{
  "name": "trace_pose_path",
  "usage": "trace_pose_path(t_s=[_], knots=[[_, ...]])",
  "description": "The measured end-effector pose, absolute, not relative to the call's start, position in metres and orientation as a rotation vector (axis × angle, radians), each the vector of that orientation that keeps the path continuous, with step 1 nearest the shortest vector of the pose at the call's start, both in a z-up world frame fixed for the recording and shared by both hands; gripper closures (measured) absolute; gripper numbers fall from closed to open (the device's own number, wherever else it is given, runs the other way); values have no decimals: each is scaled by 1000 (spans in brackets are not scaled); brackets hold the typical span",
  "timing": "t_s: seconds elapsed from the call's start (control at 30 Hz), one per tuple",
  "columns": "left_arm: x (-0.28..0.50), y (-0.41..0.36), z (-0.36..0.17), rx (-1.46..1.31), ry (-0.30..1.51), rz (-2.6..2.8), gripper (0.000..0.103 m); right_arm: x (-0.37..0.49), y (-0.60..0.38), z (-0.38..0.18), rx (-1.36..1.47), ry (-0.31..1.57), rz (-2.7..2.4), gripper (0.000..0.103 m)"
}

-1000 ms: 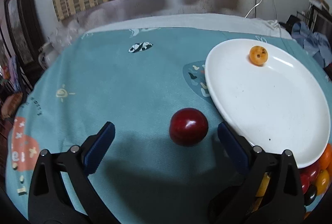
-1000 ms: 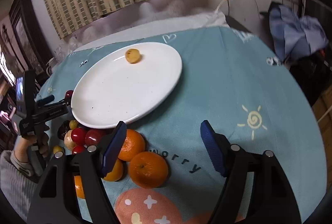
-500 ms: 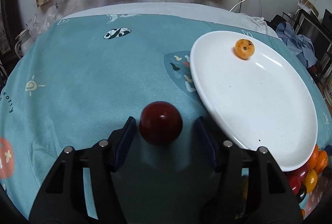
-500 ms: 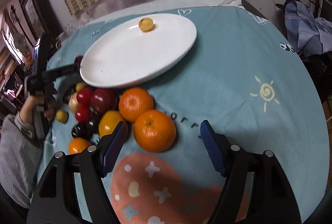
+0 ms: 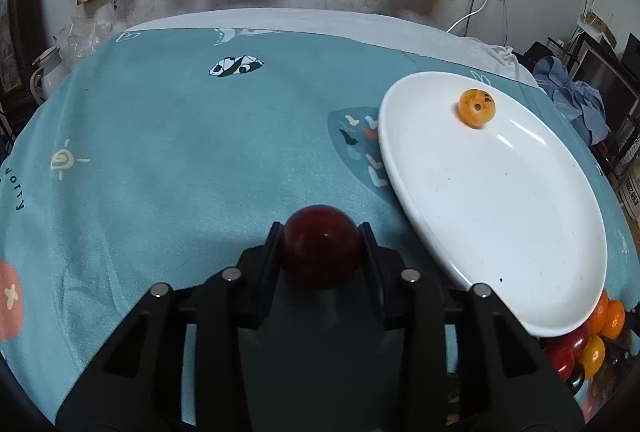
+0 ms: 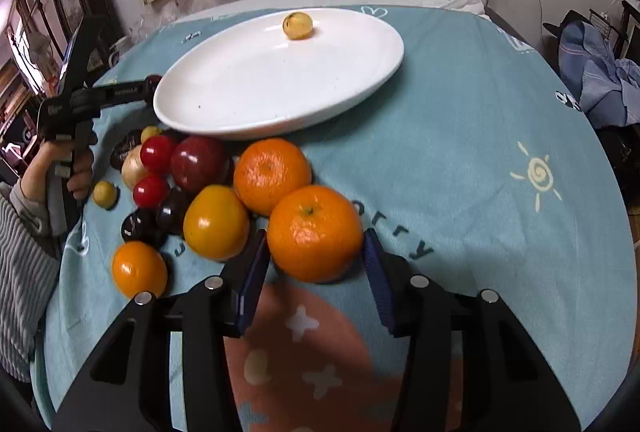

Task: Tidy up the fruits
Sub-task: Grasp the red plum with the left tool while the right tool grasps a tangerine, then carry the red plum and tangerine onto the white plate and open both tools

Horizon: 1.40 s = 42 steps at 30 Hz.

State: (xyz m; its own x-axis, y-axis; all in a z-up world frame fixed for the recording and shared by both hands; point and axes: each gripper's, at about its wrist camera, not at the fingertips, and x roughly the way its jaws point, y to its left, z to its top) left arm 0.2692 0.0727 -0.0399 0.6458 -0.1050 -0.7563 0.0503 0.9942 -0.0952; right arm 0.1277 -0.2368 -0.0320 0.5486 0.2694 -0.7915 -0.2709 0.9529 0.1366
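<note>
- Dark red fruit (image 5: 321, 247): round, smooth, glossy skin. It sits on the desk (image 5: 180, 160) just left of the plate's near rim, between my left fingers (image 5: 275, 244).
- Left gripper (image 5: 321, 238): its jaws have just been closing and both black pads now press the fruit's sides. It points steeply down at the cloth.
- Desk cover: soft teal cloth, napped, printed with suns, letters and coral patches.
- Plate (image 6: 256, 88): white, oval, glazed and shallow. One small round yellow-orange fruit (image 6: 297, 25) lies near its far rim.
- Large orange (image 6: 315, 233): dimpled peel, stem scar up, resting on the cloth at the front of the fruit pile, between my right fingers (image 6: 252, 274).
- Right gripper (image 6: 315, 252): its jaws have just been closing. The ribbed blue pads flank the orange closely; I cannot tell whether they touch it. It is angled downward.
- Remaining fruit: a second orange (image 6: 272, 174), a yellow tomato (image 6: 216, 222) and small red and dark berries, clustered below the plate.
</note>
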Motion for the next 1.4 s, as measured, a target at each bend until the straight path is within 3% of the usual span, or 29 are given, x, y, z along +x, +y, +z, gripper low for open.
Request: trace_pose_path(t_s=[0.3,0.5,0.7,0.93,0.97,1.0,1.07,1.13,1.4], knots=[[251,76,-34,-58,845,-95,65,132,-247,-23,47,904,311,59],[228,73,1,-76,757,-88,65,128,-262,-4,137,822,309,59],[223,14,28,-16,713,-219,65,144,-253,17,167,771,313,59],[240,-23,6,58,756,-227,61,210,-215,12,115,823,287,58],[242,-21,3,55,765,-221,55,217,-212,6,124,840,281,58],[243,-20,0,49,773,-222,41,223,-212,0,144,859,277,58],[240,-20,0,51,764,-221,31,230,-216,-10,215,884,288,51],[238,-20,2,82,744,-202,27,226,-217,-5,210,853,306,35],[211,5,27,46,671,-107,6,179,-245,63,311,664,337,34]])
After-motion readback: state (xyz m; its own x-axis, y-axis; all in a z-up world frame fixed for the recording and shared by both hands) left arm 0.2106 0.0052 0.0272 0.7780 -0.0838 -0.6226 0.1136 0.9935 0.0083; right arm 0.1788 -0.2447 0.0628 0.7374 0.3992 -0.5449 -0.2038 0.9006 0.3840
